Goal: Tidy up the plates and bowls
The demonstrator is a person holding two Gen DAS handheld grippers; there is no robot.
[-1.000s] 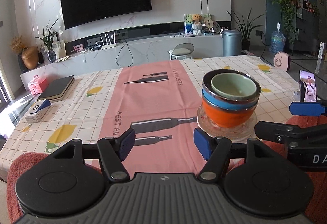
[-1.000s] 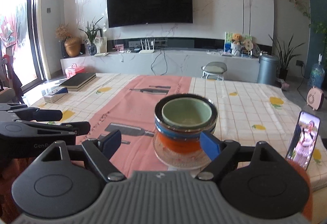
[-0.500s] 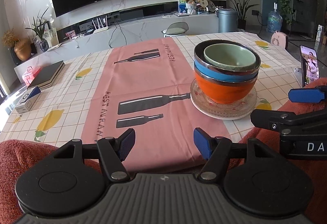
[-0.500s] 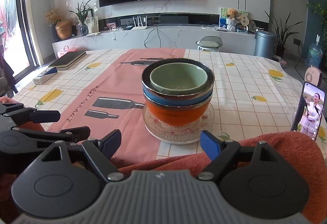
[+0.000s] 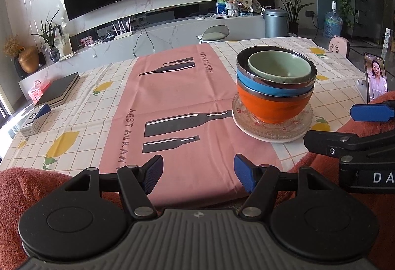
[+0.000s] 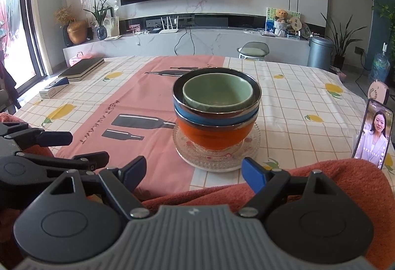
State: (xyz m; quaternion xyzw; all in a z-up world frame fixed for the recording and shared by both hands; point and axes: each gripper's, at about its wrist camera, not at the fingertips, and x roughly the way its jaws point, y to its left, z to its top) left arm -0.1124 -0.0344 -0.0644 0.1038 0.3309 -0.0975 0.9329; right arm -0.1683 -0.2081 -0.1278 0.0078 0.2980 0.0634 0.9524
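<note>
A stack of bowls stands on clear glass plates (image 5: 271, 125) (image 6: 217, 154) near the table's front: an orange bowl (image 5: 271, 107) (image 6: 214, 136) at the bottom, a blue bowl (image 5: 271, 88) (image 6: 214, 118) in it, a green bowl (image 5: 279, 67) (image 6: 217, 92) on top. My left gripper (image 5: 198, 172) is open and empty, left of the stack, over the front edge. My right gripper (image 6: 193, 172) is open and empty, just in front of the stack. Each gripper shows at the edge of the other's view.
A pink runner (image 5: 177, 107) lies on the checked tablecloth (image 6: 296, 97). A phone (image 6: 372, 134) stands at the right. A dark book (image 5: 58, 92) and a small box (image 5: 34, 119) lie at the far left. A red towel (image 6: 308, 186) covers the front edge.
Both grippers have drawn back and risen from the stack; the red towel now fills the near foreground. The bowls and plates have not moved.
</note>
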